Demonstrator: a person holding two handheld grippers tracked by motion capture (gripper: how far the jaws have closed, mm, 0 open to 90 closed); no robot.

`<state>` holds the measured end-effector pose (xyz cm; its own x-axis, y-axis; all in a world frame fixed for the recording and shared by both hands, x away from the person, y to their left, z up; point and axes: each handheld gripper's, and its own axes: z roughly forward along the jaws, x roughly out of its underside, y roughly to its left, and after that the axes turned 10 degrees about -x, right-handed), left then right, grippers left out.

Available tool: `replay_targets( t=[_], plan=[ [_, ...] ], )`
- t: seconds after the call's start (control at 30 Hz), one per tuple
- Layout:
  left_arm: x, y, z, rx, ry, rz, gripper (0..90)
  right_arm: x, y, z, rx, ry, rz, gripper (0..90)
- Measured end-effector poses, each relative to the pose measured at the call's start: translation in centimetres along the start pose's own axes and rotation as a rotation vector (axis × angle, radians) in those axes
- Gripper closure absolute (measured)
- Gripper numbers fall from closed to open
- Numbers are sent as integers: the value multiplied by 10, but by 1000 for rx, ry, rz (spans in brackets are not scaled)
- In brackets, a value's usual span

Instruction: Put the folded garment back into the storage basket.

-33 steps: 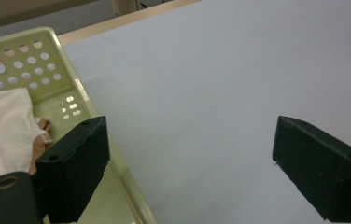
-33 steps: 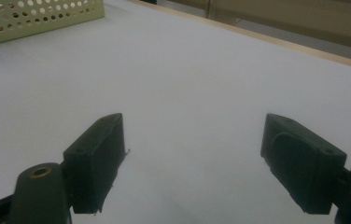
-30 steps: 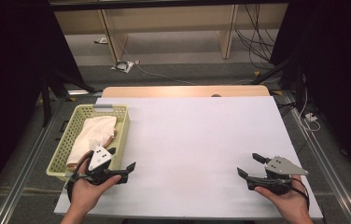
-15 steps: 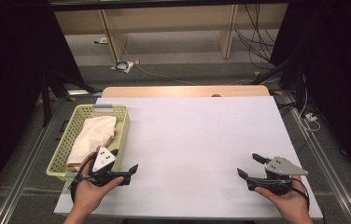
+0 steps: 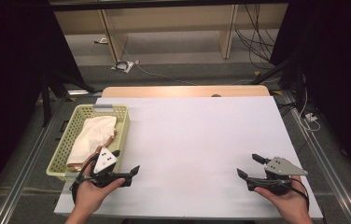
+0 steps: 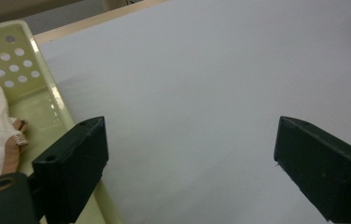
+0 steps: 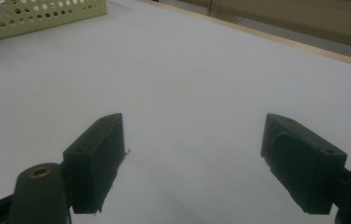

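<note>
Although little else has changed, the left gripper has been swung from the basket toward the open surface; the cloth lies unpicked inside, both grippers' fingers wide and empty, the right gripper unmoved

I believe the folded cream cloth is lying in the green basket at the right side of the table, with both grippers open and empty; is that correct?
Not quite: the green basket stands at the left side of the table, as the high view shows. The rest holds: the folded cream cloth lies in it, and the left gripper and right gripper are both open and empty.
</note>
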<state>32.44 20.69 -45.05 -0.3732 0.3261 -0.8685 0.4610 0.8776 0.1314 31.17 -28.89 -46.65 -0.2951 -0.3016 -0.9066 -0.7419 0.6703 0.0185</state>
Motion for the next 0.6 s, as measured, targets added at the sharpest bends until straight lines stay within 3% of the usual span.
replay_targets(
  t=[0.6],
  plan=[
    [2,-8,3,24,-5,22,97,1,1,1,-4,6,-5,223]
  ],
)
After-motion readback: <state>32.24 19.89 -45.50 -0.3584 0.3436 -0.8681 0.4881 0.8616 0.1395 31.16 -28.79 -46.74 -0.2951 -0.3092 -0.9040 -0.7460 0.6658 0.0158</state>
